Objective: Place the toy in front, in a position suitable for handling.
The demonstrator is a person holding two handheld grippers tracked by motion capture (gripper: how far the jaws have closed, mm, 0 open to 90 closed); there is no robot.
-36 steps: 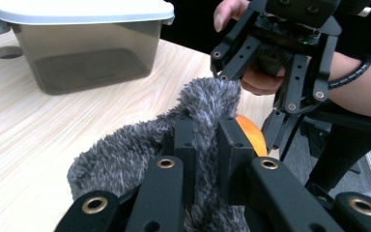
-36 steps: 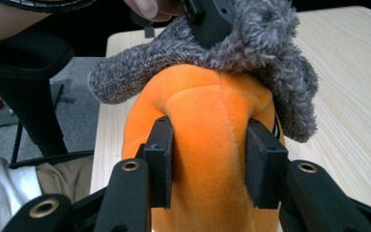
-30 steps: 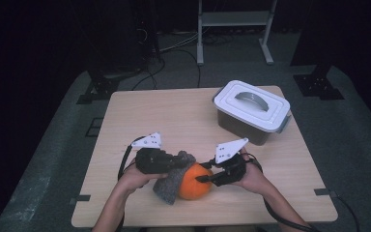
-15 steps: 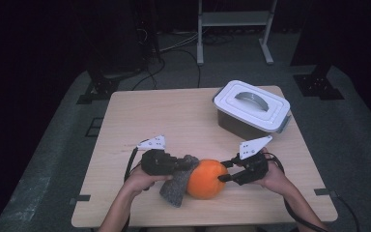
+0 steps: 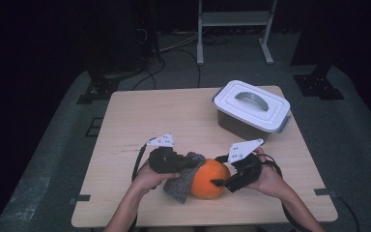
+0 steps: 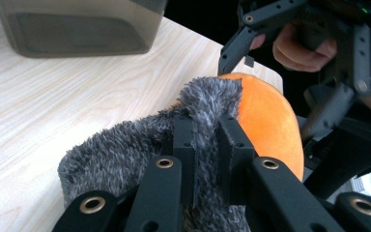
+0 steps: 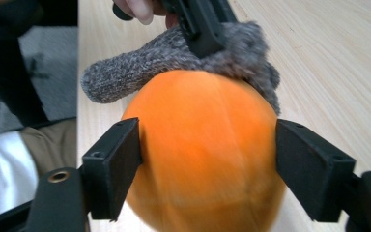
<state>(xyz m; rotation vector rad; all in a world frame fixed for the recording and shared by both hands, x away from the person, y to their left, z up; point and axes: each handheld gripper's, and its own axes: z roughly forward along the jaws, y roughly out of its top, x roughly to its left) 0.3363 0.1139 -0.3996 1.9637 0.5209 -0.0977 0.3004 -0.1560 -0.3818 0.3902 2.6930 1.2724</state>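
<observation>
Pinching the grey cloth [image 6: 125,154], the left claw [image 6: 207,145] stays clenched while the right claw [image 7: 207,154], just opening, straddles the orange ball [image 7: 203,154].

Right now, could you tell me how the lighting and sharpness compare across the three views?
High view: the table is lit, the surroundings fall into deep darkness, and detail is soft. Left gripper view: bright and crisp on the grey cloth, with the right claw behind it slightly soft. Right gripper view: evenly lit, but the orange ball is blurred along its lower edge.

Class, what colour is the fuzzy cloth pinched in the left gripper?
Mottled grey cloth, clearest in the left gripper view.
</observation>
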